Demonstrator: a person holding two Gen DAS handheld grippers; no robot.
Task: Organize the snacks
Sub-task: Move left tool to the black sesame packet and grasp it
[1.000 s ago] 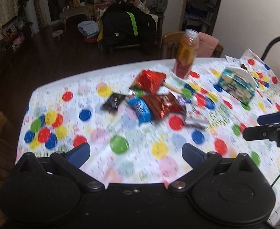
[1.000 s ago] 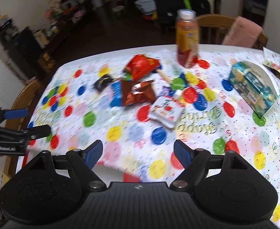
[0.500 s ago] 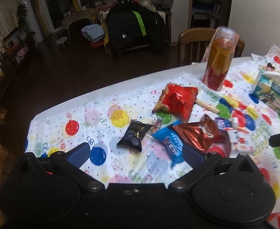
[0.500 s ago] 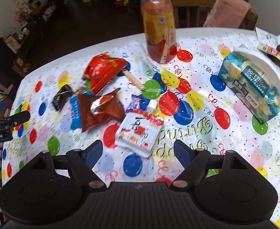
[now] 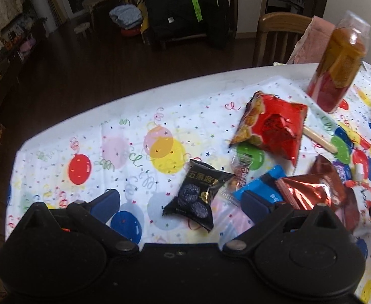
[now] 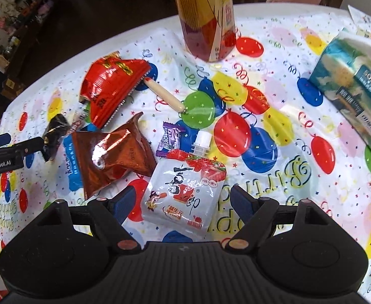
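My right gripper (image 6: 180, 202) stood spread astride the pouch (image 6: 185, 190), soft and slippery, best pinched across its flat body.

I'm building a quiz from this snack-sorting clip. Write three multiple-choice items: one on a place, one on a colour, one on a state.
1. What lies between the right gripper fingers?
A. white spouted jelly pouch
B. tissue box
C. bottle

2. What colour is the crinkled foil chip bag by the wrapped sausage stick?
A. green
B. red
C. white

3. How is the left gripper around the small black sesame-snack packet?
A. shut on it
B. open
C. out of view

Answers: 1 A, the pouch sits in the gap; 2 B, red foil; 3 B, fingers stand wide apart.
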